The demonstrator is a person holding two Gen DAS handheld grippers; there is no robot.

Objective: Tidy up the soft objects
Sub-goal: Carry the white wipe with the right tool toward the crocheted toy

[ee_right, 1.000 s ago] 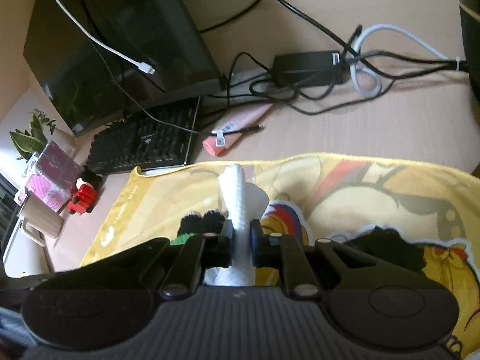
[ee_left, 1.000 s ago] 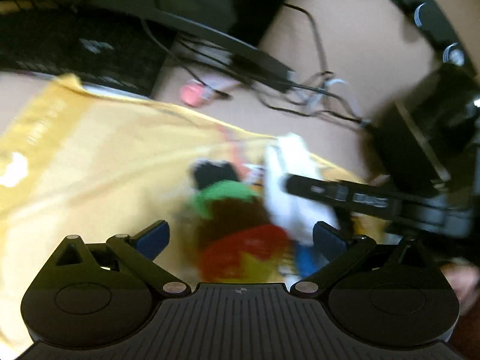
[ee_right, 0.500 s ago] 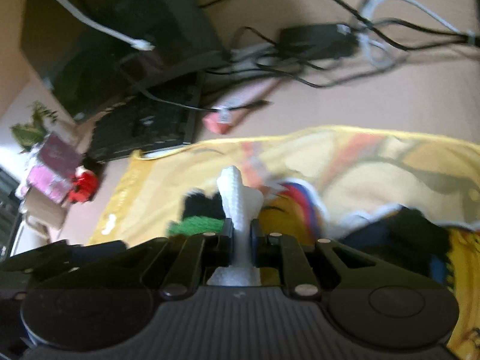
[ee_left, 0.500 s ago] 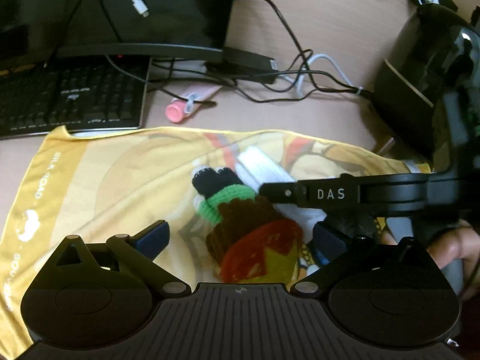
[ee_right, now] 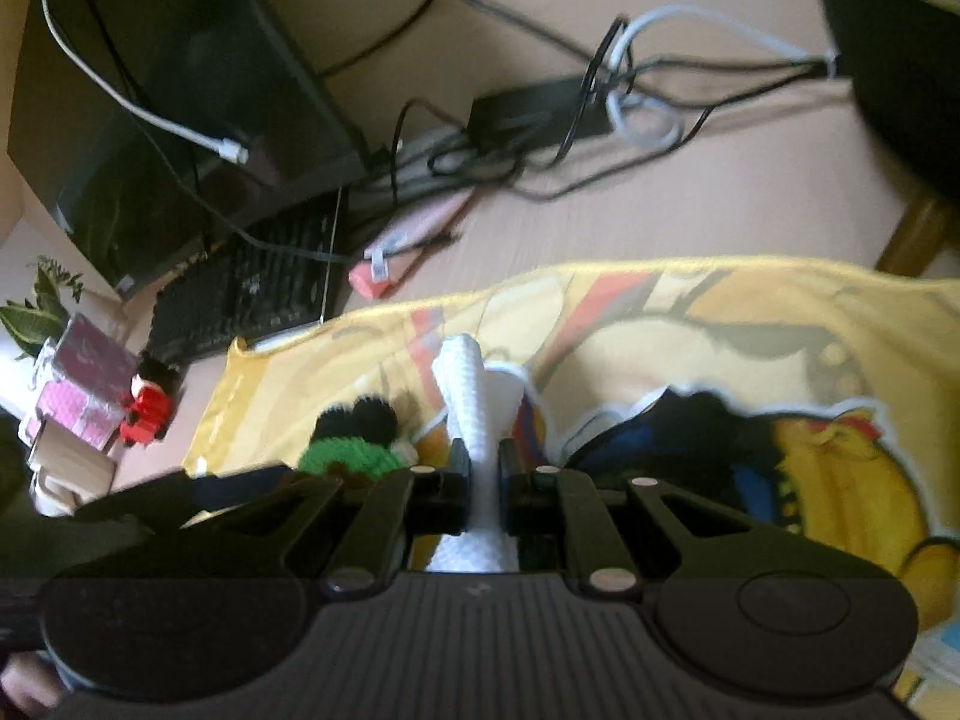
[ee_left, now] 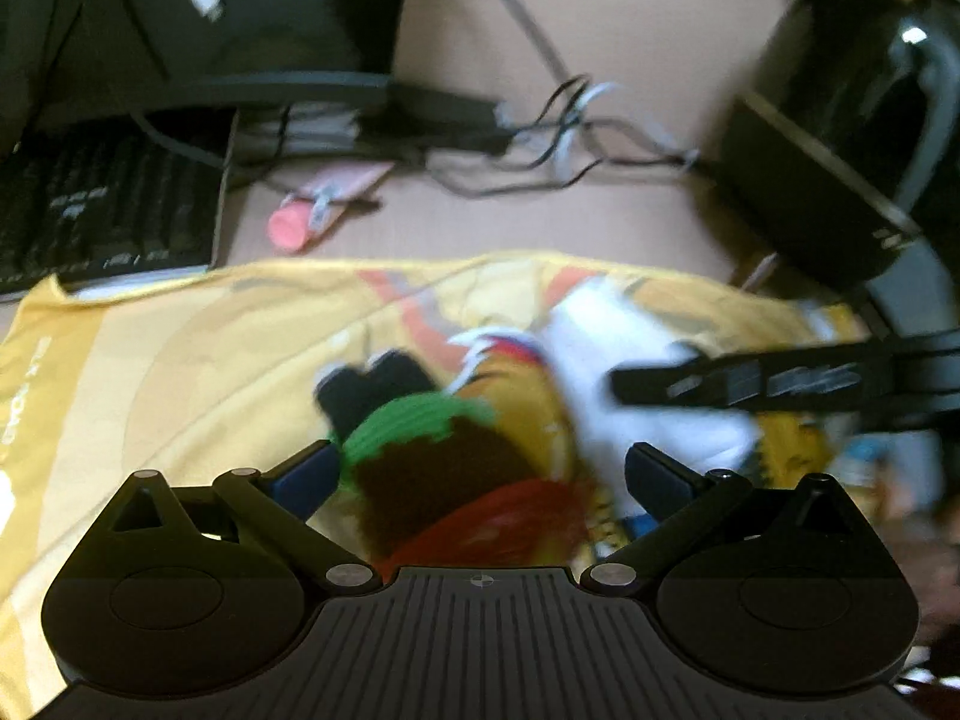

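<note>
Right fingers (ee_right: 483,483) clamped on white cloth (ee_right: 465,384), lifting it for sorting; left fingers (ee_left: 480,471) apart, straddling knitted toy (ee_left: 444,468).

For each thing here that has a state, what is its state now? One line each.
Right gripper: shut on the white cloth.
White cloth: pinched, bunched, standing up between the fingers.
Left gripper: open, over the knitted toy, no grip seen.
Knitted toy: lying on the yellow towel.
Yellow towel: spread flat on the desk.
Monitor: screen dark.
White cable: plug hanging loose, not plugged in.
</note>
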